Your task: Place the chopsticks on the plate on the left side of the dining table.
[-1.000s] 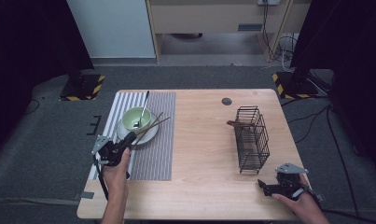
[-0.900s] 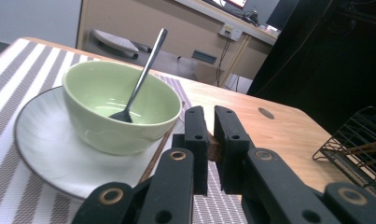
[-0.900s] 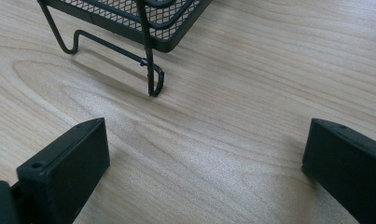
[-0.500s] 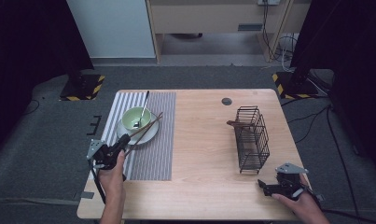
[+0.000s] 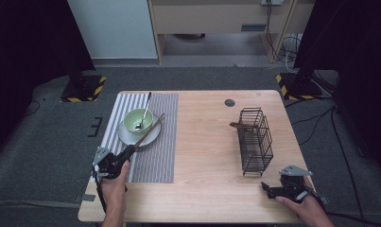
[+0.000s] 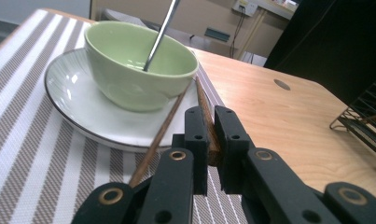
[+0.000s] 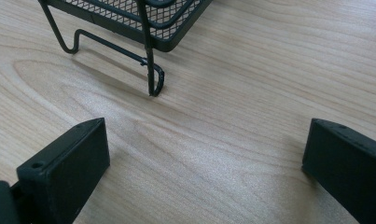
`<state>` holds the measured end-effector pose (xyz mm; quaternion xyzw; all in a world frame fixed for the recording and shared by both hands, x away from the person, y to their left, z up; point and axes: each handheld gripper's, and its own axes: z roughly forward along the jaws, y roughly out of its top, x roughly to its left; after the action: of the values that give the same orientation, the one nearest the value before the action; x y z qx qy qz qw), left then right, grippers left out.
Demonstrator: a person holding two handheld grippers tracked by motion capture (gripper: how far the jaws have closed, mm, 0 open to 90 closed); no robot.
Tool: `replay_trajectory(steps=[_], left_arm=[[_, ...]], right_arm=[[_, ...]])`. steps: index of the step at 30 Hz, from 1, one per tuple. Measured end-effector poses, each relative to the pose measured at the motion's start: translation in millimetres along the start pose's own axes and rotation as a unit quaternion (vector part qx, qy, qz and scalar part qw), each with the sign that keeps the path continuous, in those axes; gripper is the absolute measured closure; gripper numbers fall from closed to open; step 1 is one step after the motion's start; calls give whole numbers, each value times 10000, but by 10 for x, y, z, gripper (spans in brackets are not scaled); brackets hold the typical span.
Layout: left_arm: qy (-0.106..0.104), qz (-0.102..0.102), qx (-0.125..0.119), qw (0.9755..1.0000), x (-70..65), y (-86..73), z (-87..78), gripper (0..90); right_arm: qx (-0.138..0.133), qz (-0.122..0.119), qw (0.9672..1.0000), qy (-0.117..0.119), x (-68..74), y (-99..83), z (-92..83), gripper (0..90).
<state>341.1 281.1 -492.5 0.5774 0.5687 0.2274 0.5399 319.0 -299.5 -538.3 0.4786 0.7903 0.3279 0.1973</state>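
Observation:
My left gripper is at the near edge of the striped placemat, shut on the near end of a brown chopstick. That chopstick slants up to the rim of a white plate. A second chopstick lies loose just left of the jaws, also leaning on the plate. On the plate stands a green bowl with a metal spoon in it. My right gripper rests open on the bare wood at the front right.
A black wire rack stands on the right half of the table, just beyond the right gripper, with a brown item poking out at its far left. A round cable hole is near the far edge.
The left gripper has drawn back slightly toward the person's side, still shut on the chopstick end. The right gripper has not moved.

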Motion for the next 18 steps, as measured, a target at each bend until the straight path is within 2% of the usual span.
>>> replay_trajectory(steps=[10, 13, 15, 18], left_arm=[[59, 92, 149, 9998, -50, -41, 16, 841], [53, 282, 342, 9990, -66, -82, 6, 841], [-18, 233, 442, 9988, -53, -115, 12, 840], [-1, 203, 536, 9984, -45, -139, 33, 840]], right_arm=[[0, -2, 10000, 3, 0, -1, -1, 7], [-2, 0, 10000, 5, 0, -1, -1, 6], [-2, -1, 10000, 6, -1, -1, -1, 6], [-3, -2, 10000, 4, -1, -1, -1, 6]])
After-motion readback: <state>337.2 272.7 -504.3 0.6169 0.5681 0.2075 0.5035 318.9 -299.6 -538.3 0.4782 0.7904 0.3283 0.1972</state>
